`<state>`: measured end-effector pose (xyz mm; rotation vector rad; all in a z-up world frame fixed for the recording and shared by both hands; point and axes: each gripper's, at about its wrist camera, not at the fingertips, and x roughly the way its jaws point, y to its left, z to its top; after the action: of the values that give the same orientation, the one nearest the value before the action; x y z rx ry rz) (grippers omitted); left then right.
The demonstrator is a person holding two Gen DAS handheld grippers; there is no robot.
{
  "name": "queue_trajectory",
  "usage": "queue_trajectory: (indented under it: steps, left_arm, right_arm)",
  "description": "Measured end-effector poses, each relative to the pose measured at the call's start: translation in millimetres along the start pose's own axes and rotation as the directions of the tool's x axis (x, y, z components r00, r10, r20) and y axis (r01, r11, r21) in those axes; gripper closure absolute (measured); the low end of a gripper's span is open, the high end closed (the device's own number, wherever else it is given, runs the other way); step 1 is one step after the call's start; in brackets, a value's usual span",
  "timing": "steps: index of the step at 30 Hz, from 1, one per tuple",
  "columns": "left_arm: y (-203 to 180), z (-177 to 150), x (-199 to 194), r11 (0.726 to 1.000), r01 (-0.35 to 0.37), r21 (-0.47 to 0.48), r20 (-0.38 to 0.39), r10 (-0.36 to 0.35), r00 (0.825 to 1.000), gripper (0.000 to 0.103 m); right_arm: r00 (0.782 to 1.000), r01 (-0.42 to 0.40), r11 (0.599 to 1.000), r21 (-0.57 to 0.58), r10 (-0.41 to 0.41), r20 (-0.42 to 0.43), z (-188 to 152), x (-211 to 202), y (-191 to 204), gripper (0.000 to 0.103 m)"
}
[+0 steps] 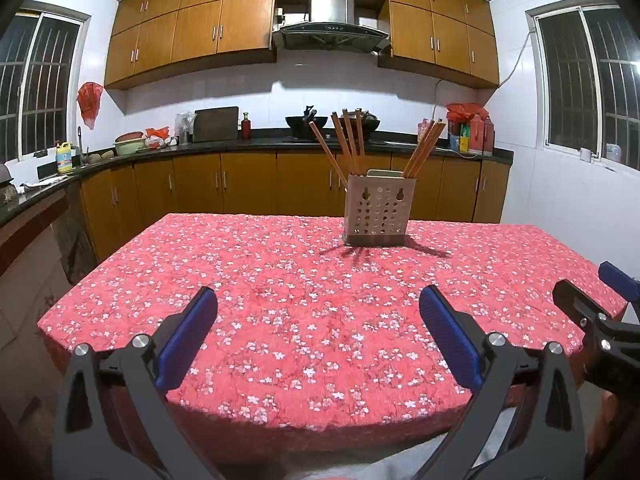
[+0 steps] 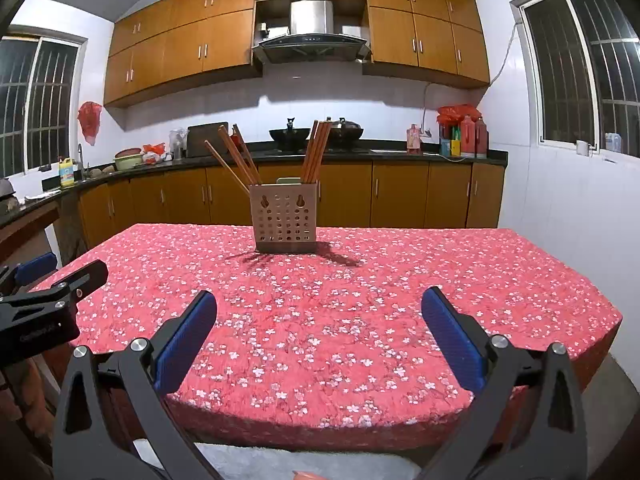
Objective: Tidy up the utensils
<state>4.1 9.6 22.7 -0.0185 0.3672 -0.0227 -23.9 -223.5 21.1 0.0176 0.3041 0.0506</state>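
Note:
A beige perforated utensil holder (image 1: 378,210) stands upright on the far middle of the red floral tablecloth (image 1: 280,280); it also shows in the right wrist view (image 2: 285,218). Several brown chopsticks (image 1: 350,140) lean in it in two bunches, also seen in the right wrist view (image 2: 316,152). My left gripper (image 1: 318,300) is open and empty above the table's near edge. My right gripper (image 2: 319,304) is open and empty beside it, also at the near edge. Each gripper shows at the edge of the other's view.
The table (image 2: 360,300) has rounded near corners. A kitchen counter (image 1: 240,144) with woks, bottles and a cutting board runs behind it. Cabinets line the wall above and below. White walls with windows stand at both sides.

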Motion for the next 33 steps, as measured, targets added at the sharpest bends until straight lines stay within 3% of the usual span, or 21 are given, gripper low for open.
queue_trajectory:
  steps: [33]
  left_arm:
    - [1,-2,12,1.000,-0.002,-0.002,-0.025,0.002,1.000,0.004]
  right_arm:
    - [1.000,0.018,1.000,0.021,-0.018,-0.021,0,9,-6,0.002]
